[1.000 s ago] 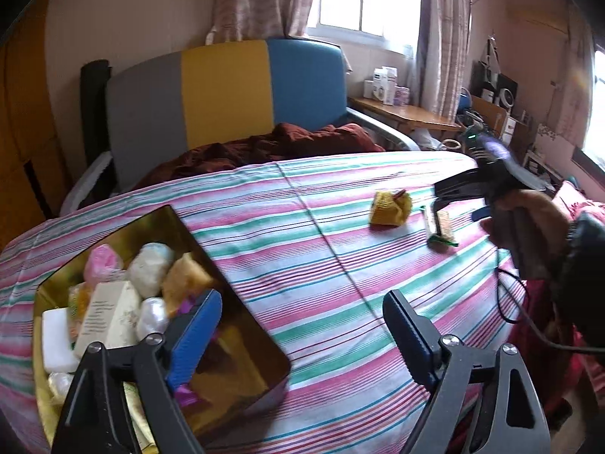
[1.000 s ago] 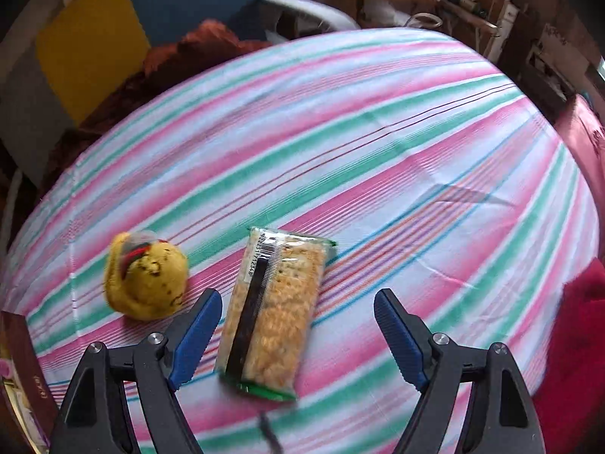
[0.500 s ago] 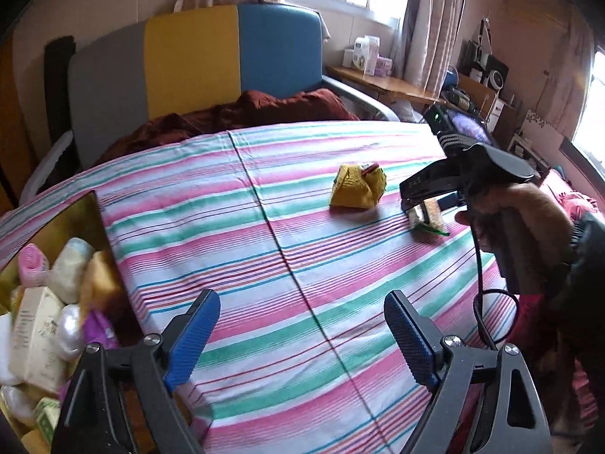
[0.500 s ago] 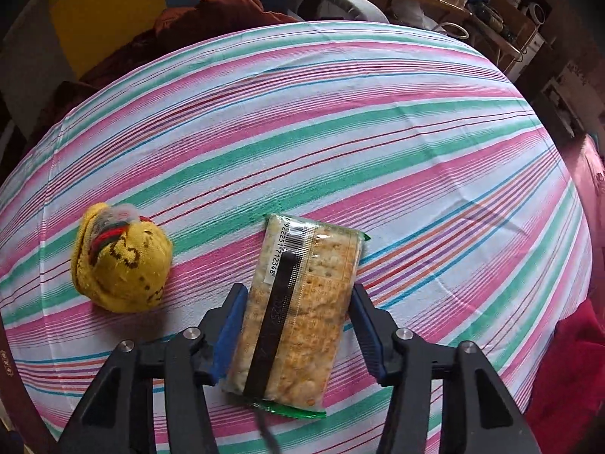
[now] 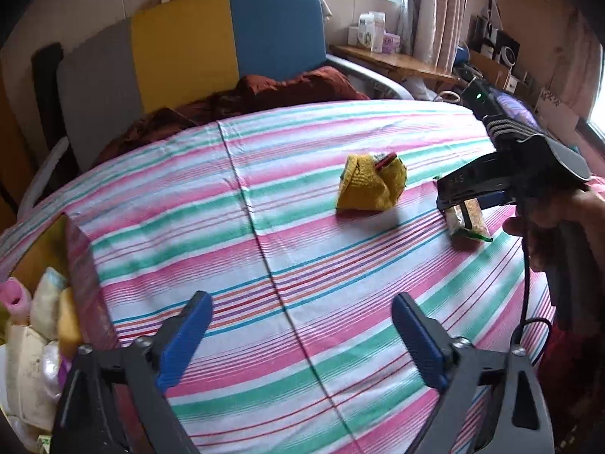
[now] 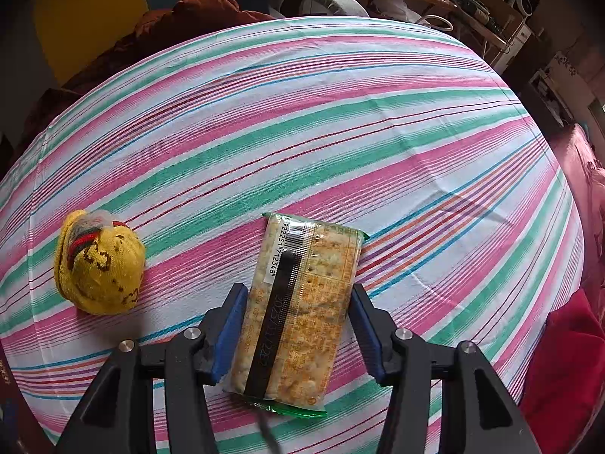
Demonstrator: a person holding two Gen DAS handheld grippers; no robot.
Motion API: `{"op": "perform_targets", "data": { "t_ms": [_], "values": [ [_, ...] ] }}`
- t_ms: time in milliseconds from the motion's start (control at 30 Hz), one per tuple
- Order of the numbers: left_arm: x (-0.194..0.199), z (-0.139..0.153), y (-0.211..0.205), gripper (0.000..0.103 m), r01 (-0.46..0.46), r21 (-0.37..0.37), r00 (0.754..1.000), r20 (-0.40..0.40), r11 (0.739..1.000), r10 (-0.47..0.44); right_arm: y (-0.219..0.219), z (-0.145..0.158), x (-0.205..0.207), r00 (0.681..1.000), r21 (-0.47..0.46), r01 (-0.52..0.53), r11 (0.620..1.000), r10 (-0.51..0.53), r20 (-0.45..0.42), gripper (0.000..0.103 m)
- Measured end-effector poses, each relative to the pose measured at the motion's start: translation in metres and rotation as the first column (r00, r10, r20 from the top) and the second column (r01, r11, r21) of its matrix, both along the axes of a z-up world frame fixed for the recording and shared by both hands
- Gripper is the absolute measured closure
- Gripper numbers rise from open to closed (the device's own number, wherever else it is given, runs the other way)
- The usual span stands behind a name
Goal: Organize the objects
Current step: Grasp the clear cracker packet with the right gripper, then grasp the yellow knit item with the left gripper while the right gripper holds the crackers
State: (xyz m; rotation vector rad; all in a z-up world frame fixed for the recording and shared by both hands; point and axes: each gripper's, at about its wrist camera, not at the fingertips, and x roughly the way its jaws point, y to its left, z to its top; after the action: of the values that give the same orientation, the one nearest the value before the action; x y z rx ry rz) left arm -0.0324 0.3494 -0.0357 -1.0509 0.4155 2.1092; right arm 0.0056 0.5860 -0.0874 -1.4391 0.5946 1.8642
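Partly done: a box [image 5: 81,261] at the surface's left edge holds several items. Right tongs [image 6: 298,335] clamp a cracker packet [image 6: 298,302] beside a yellow knitted toy [image 6: 100,265]; left tongs [image 5: 302,340], empty, are opening.

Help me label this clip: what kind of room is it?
Most likely a lived-in bedroom or sitting room at home: a striped cloth covers the work surface, a padded seat back stands behind it, and a curtained window lights a cluttered wooden side table.
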Motion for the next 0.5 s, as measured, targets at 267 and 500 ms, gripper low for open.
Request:
{"op": "perform_targets", "data": {
  "t_ms": [267,500],
  "values": [
    [-0.005,-0.006,0.025,0.001,0.013,-0.004,1.0,-0.021,1.0,-0.013,0.0,0.0,0.013,1.0,-0.017,0.011,1.0,-0.012,-0.01,0.047],
    [-0.014,-0.001,0.047,0.001,0.04,0.027,0.999,-0.019,0.999,-0.039,0.001,0.001,0.025,1.0,-0.025,0.025,0.999,-0.026,-0.017,0.043]
  ]
}}
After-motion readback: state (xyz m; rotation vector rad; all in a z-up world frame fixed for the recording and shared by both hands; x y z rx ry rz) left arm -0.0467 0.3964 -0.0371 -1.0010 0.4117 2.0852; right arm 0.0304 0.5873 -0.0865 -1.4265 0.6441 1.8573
